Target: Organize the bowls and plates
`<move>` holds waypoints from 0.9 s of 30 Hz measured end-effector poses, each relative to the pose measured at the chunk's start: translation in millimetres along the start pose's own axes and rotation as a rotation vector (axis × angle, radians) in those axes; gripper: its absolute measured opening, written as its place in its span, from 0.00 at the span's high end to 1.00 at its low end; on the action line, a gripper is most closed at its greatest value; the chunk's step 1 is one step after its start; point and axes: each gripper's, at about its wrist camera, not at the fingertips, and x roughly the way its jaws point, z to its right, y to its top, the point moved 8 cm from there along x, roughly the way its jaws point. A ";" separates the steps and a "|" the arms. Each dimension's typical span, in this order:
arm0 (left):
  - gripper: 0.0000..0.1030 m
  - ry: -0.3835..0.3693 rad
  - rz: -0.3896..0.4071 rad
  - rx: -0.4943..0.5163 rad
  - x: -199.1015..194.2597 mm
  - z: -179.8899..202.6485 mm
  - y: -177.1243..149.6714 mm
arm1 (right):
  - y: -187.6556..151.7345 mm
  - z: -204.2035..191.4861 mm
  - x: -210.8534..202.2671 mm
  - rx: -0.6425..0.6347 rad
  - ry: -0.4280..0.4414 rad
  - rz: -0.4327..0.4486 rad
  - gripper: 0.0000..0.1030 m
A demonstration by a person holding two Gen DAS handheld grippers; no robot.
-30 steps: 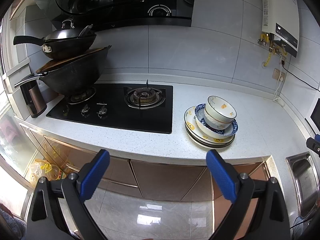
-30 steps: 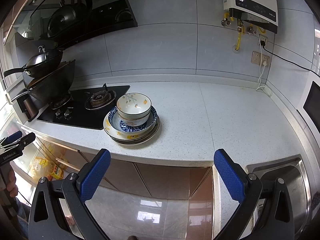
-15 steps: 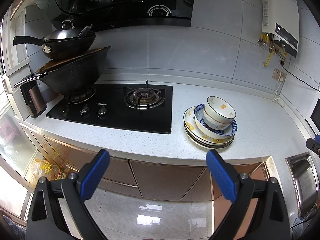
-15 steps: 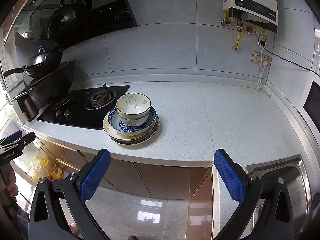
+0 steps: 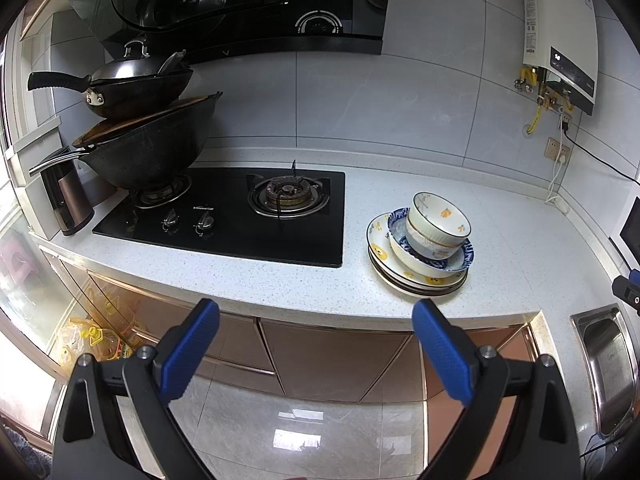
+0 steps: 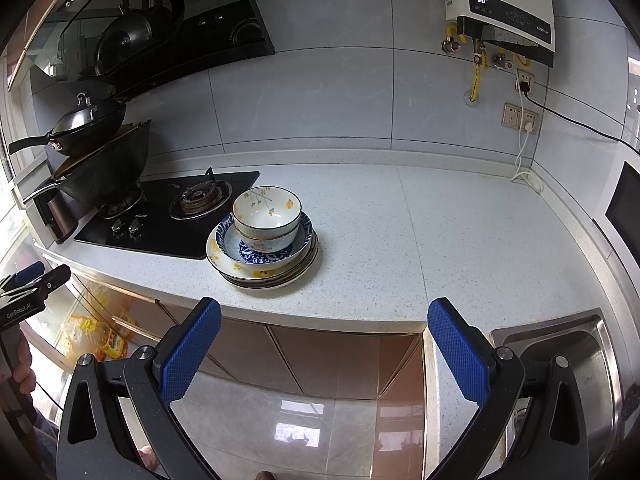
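Note:
A stack of dishes stands on the white counter (image 5: 280,284) near its front edge, right of the hob. A white bowl with orange flowers (image 5: 438,222) (image 6: 267,216) sits on top, in a blue-patterned bowl (image 5: 430,258) (image 6: 266,250), on plates with yellow flowers (image 5: 378,250) (image 6: 240,270). My left gripper (image 5: 316,344) is open and empty, held off the counter's front edge, left of the stack. My right gripper (image 6: 324,342) is open and empty, in front of the counter, right of the stack.
A black gas hob (image 5: 240,216) lies left of the stack, with two stacked woks (image 5: 148,152) on its left burner. A steel sink (image 6: 576,364) is at the right. A water heater (image 6: 504,12) and sockets (image 6: 520,116) hang on the tiled wall. Cabinets stand below.
Almost nothing has changed. The left wrist view has shifted very slightly; both grippers stay open and the dishes have not moved.

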 end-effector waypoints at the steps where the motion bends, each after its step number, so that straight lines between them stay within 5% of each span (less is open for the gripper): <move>1: 0.05 -0.001 0.001 0.000 -0.3 0.6 0.0 | 0.1 -0.3 -0.2 0.000 -0.001 0.000 0.01; 27: 0.05 0.000 0.008 -0.003 -8.2 1.6 -1.3 | -1.2 -4.4 -6.6 -0.005 -0.002 0.006 0.01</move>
